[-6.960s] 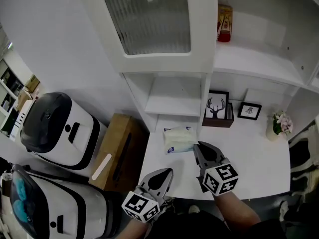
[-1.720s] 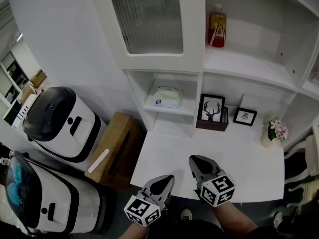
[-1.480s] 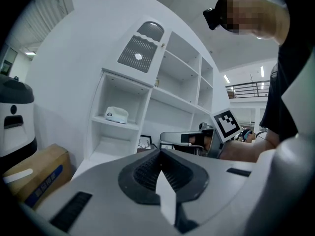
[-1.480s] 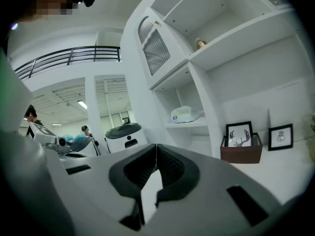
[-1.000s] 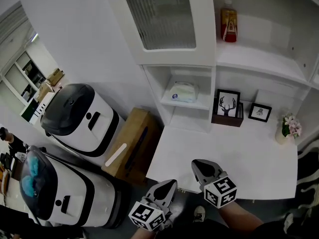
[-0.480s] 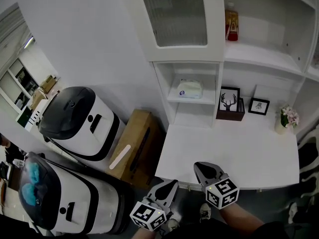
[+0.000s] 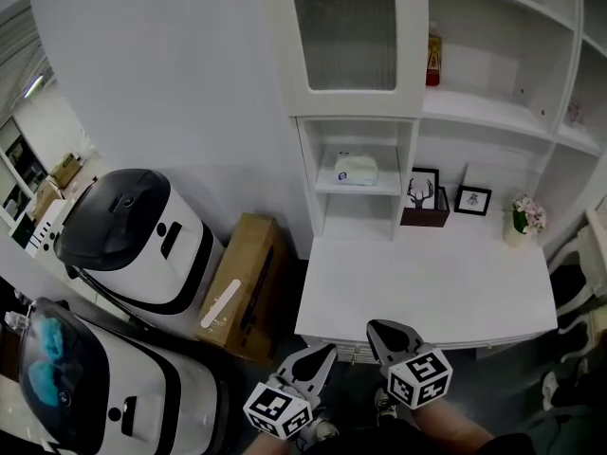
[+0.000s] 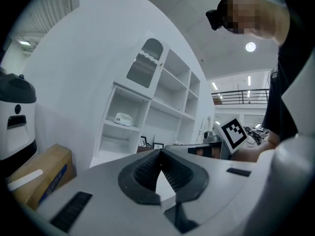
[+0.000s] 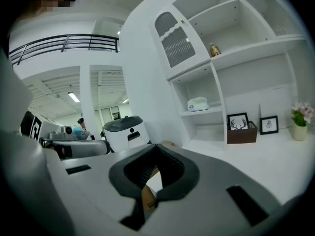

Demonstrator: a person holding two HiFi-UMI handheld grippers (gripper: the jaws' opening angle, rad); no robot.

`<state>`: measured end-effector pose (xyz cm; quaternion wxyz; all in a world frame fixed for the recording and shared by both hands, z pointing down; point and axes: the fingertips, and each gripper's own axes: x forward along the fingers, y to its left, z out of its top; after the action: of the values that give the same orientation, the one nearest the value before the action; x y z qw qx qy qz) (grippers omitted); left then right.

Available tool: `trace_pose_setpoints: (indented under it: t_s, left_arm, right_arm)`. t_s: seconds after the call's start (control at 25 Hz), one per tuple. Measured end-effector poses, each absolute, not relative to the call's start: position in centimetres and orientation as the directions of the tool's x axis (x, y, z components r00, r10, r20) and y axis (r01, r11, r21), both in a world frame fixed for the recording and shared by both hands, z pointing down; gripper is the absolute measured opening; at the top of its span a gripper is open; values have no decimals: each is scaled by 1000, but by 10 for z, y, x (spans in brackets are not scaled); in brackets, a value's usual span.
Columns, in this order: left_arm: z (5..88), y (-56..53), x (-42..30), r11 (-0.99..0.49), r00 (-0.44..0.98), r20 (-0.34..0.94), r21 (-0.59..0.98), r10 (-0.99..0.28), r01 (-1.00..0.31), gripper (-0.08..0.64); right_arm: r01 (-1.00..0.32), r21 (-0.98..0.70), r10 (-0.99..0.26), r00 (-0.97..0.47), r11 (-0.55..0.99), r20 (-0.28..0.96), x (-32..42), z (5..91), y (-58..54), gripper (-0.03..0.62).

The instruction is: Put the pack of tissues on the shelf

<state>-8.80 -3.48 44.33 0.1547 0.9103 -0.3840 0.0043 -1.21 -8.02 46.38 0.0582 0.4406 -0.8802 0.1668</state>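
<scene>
Far left: two white machines (image 7: 128, 235) with dark lids, and a cardboard box (image 7: 242, 282) standing between them and the desk. The left gripper (image 7: 325, 351) sits low in the head view, off the near edge of the desk top (image 7: 427, 287) and over the floor. Its own view shows the jaws pressed together at the tips with nothing between them. The pack of tissues (image 7: 356, 170) lies flat on the shelf (image 7: 330, 189) of the narrow bay under the glazed door, so by my judgement the placing is done. The right gripper (image 7: 373, 327) is just beside the left and likewise off the desk, its jaws closed tip to tip and empty. Further right, the deer picture (image 7: 420, 189), small frame (image 7: 471, 200) and flower vase (image 7: 521, 219) stand on the desk, well apart from both grippers. Risk one: the pack is soft, and at this range I cannot tell how near the shelf's front lip it sits. If it overhangs, it may slump onto the desk. Risk two: the box and machines stand near the person's left, and a blind step could knock them. Seven seconds ago the pack lay on the desk just ahead of the right gripper. It is now up on the shelf, and the person has backed off, drawing both grippers clear of the desk.
</scene>
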Motion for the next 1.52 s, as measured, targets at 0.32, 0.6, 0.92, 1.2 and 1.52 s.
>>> trace_pose_setpoints:
  t_s: [0.32,0.6,0.92,1.2,1.52]
  left_arm:
    - [448,-10,-107,-698,746,127,280,-653,-659,3]
    - [450,14,-123,-716,763,119,282,-635,-639,3]
    - [451,38,-134,-726,773,111,279,-625,-628,3]
    - [446,52,-131,-740,783,103,269,-614,-616,3]
    - [445,61,-128,-749,789,99,263,-606,-608,3]
  right_arm:
    - [-824,-244,-787,-563,512,252,-30,468,-48,5]
    - [-841,-239,-808,-535,485,247,-40,467,-20,5]
    - [-847,-235,-817,-526,477,237,-51,464,9,3]
    - [-849,-238,-821,-522,472,231,-51,461,29,3]
    - [-849,-249,-824,-519,466,226,-49,462,42,3]
